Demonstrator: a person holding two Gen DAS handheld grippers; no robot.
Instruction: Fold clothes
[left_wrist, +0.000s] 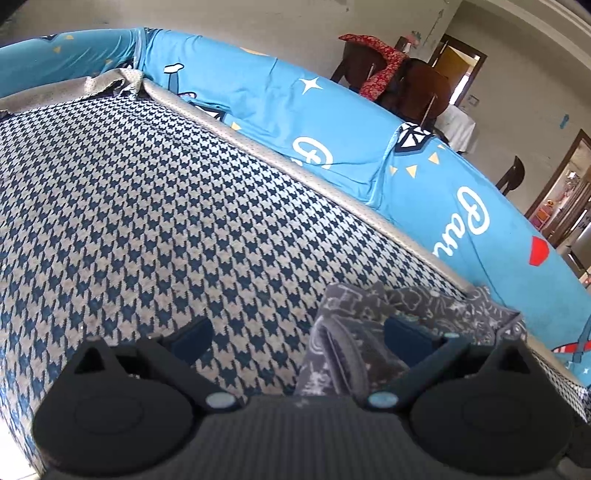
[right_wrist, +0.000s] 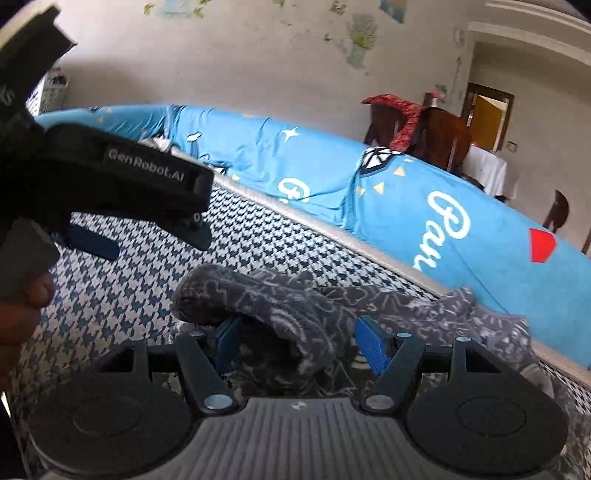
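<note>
Between the blue pads of the right gripper, a thick bunched fold of the grey patterned garment; jaws part-way apart, the left pad buried against the cloth and the right pad at its other flank, so apparently clamped on the bundle, though the contact itself partly hidden by the folds. From there, more of the same garment trailing off to the right in a rumpled heap across the houndstooth cushion, up to the pale piped edge beside the blue sheet. Up and to the left in the right wrist view, the left gripper seen side-on, black body marked with white lettering, one dark blue pad showing below it, clear of the cloth; at the frame's left edge, part of the hand holding it. In the left wrist view, left gripper jaws wide apart, left pad over bare houndstooth cushion, right pad against the garment, nothing pinched between them. Behind the cushion, the blue sheet with white lettering, stars and a red shape draped over the backrest. Further back, brown chairs with a red patterned cloth hung over them, a pale wall and open doorways.
</note>
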